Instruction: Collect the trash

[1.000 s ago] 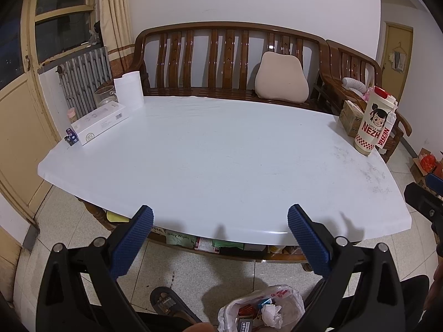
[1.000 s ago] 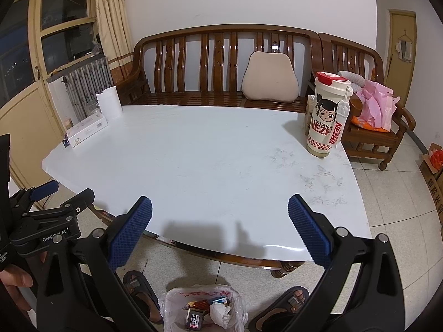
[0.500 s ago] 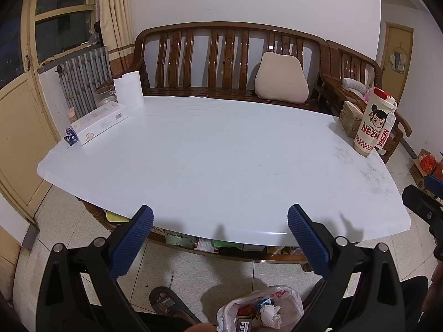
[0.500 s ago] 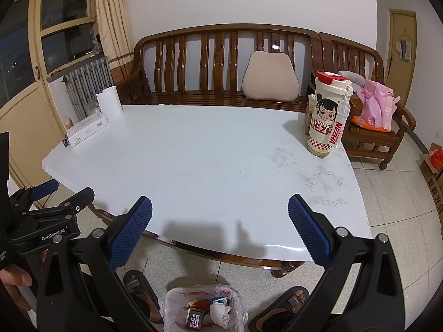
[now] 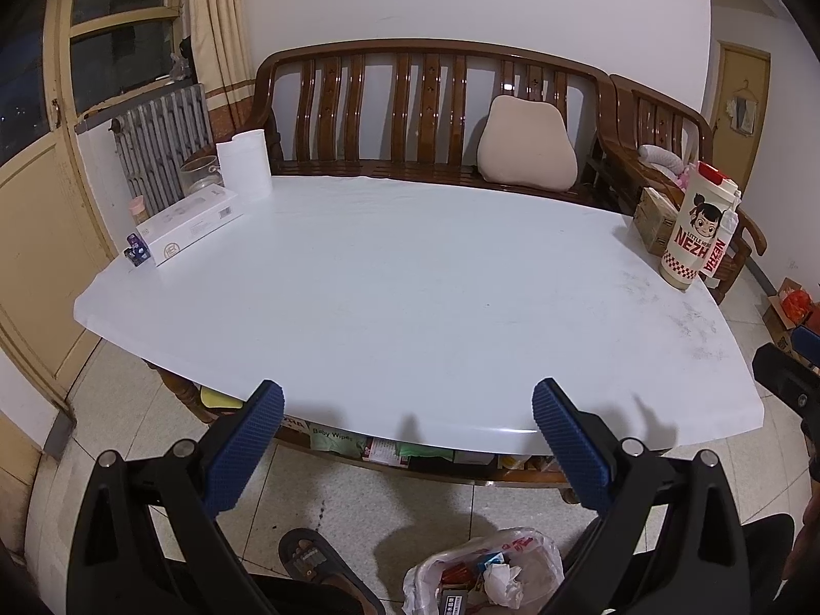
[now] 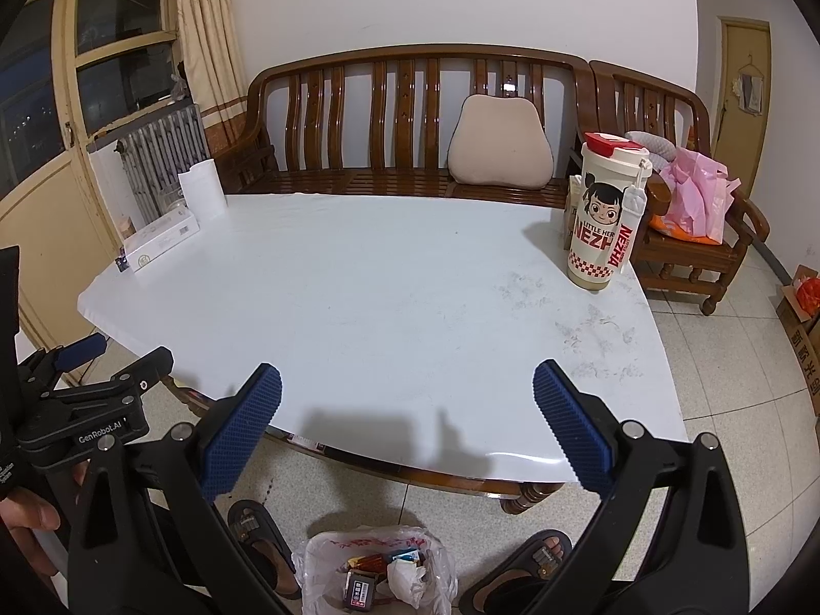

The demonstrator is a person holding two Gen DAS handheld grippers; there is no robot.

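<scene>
Below, on the tiled floor just off the white table's (image 6: pixel 359 307) near edge, the plastic trash bag (image 6: pixel 376 571) sits filled with wrappers, while left gripper (image 5: pixel 407 435) and right gripper (image 6: pixel 407 435) both hang spread wide, holding nothing.

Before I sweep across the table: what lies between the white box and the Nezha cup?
Only bare tabletop, both views, between white box and Nezha cup.
</scene>
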